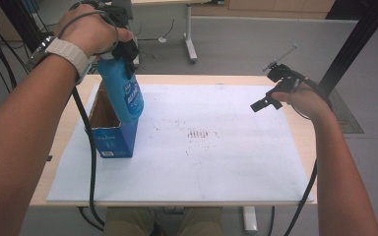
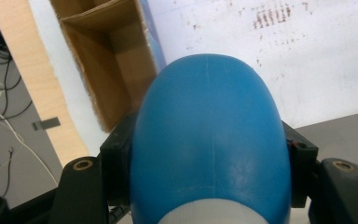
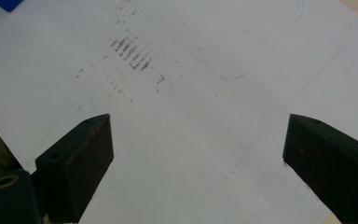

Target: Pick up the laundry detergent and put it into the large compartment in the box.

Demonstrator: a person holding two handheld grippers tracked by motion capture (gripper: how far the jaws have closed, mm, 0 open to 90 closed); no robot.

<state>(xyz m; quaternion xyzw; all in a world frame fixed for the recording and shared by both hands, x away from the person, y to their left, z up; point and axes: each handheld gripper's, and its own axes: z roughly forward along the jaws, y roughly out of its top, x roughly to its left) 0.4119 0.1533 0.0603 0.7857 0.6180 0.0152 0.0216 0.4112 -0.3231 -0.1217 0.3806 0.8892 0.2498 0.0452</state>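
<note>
A blue plastic bottle [image 1: 125, 93] hangs in the air, its lower end just over the open top of a blue cardboard box [image 1: 109, 130] at the table's left. My left gripper [image 1: 120, 51] is shut on the bottle's upper part, near its white neck. In the left gripper view the bottle [image 2: 209, 140] bulges between the two black jaws, with the brown inside of the box [image 2: 114, 56] behind it. My right gripper [image 1: 268, 101] hovers open over the right side of the white sheet [image 1: 216, 162], nothing between its pads [image 3: 81, 161].
The white sheet [image 3: 191, 84] carries a patch of brown marks [image 1: 199, 133] near the middle. The wooden table edge [image 1: 61, 142] shows at the left. Black cables [image 1: 91, 162] trail from both grippers. A black frame post [image 1: 357, 44] stands at the back right.
</note>
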